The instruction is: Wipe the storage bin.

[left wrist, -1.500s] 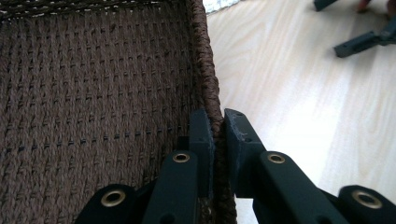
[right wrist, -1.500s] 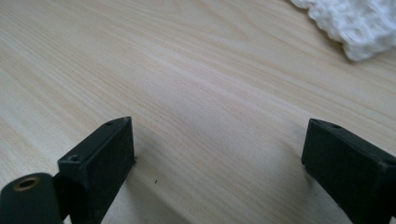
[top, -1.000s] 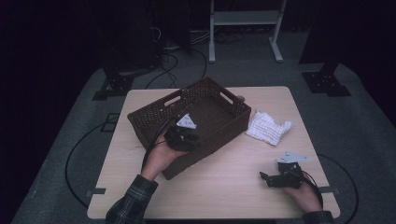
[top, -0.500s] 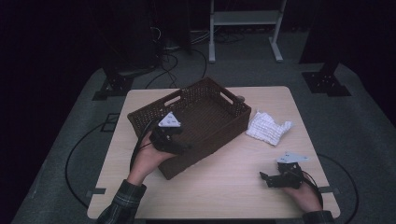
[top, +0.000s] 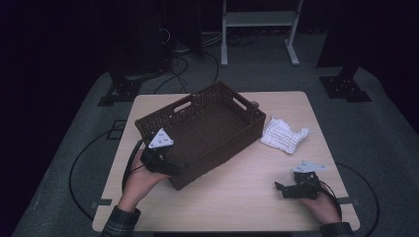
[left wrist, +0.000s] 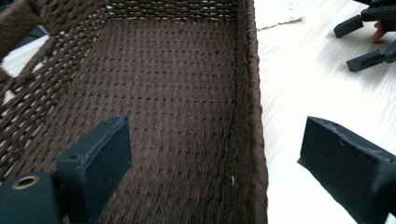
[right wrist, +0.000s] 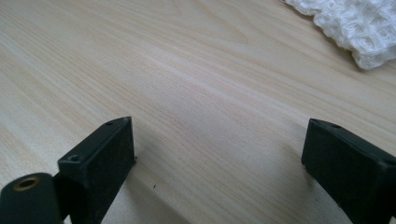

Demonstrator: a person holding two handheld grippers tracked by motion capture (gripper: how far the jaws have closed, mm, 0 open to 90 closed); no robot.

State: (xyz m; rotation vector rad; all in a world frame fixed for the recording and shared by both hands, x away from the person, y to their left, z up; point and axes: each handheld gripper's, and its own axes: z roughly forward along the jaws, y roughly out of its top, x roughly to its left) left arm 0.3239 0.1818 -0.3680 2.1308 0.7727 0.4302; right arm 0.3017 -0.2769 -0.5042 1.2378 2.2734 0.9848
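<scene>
Sitting slightly askew on the desk, left of centre: brown woven basket, long side running diagonally, inside bare. Hovering at basket's near-left corner: left tool, jaws having just been opening, now spread wide, gripping nothing. Straddling the basket's near wall in the left gripper view, one jaw over the woven floor, the other over bare wood outside, pads not pressing on the wall. Resting on the desk near the right front corner: right tool, jaws wide apart, nothing between them, plain wood grain underneath. Lying crumpled just beside basket's right end, well apart from right tool: white waffle cloth, also peeking in at top right of the right gripper view. Trailing off the desk's left edge: left tool's cable.
</scene>
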